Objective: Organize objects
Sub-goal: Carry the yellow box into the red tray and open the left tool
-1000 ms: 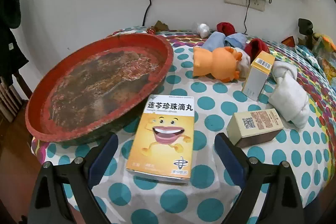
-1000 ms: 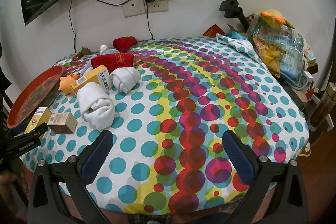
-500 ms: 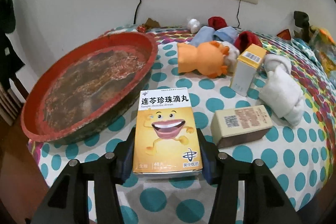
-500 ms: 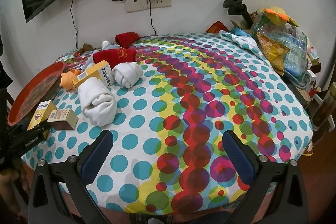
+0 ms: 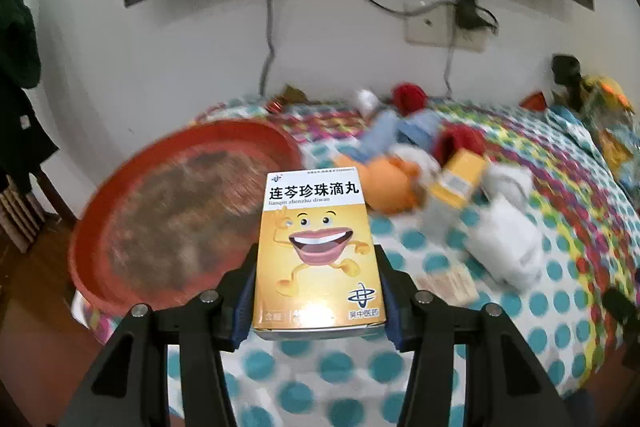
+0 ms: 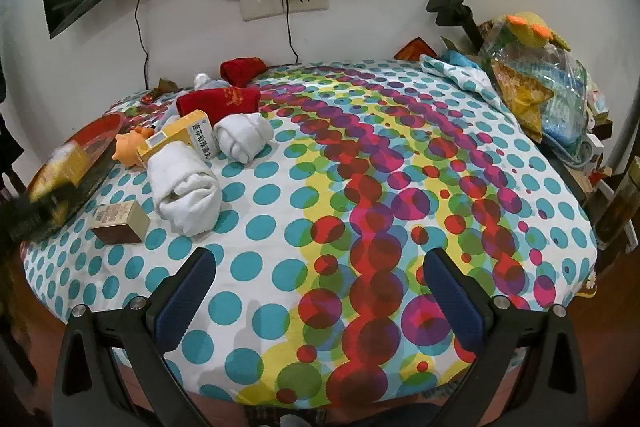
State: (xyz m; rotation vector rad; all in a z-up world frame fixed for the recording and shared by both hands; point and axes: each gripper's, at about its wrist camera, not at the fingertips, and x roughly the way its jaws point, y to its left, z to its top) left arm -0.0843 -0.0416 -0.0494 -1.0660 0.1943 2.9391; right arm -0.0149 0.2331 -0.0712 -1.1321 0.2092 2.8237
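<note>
My left gripper [image 5: 316, 291] is shut on a yellow medicine box with a cartoon face [image 5: 316, 247] and holds it lifted above the table, next to the round red tray [image 5: 180, 215]. In the right wrist view the box [image 6: 66, 163] shows blurred over the red tray [image 6: 100, 131] at the far left. My right gripper [image 6: 320, 295] is open and empty over the near part of the polka-dot tablecloth [image 6: 400, 187]. A small brown box [image 6: 120, 221], two rolled white towels [image 6: 186, 191] [image 6: 244, 135] and a second yellow box [image 6: 180, 137] lie left of it.
An orange plush toy [image 5: 384, 183], red cloths [image 6: 220, 101] and a blue cloth lie toward the back left. A plastic bag of items [image 6: 536, 83] sits at the table's right edge. A wall socket [image 6: 284, 1] with cables is behind.
My left gripper closed on the cartoon medicine box and lifted it off the table, toward the red tray. The right gripper stayed open and nearly still.
</note>
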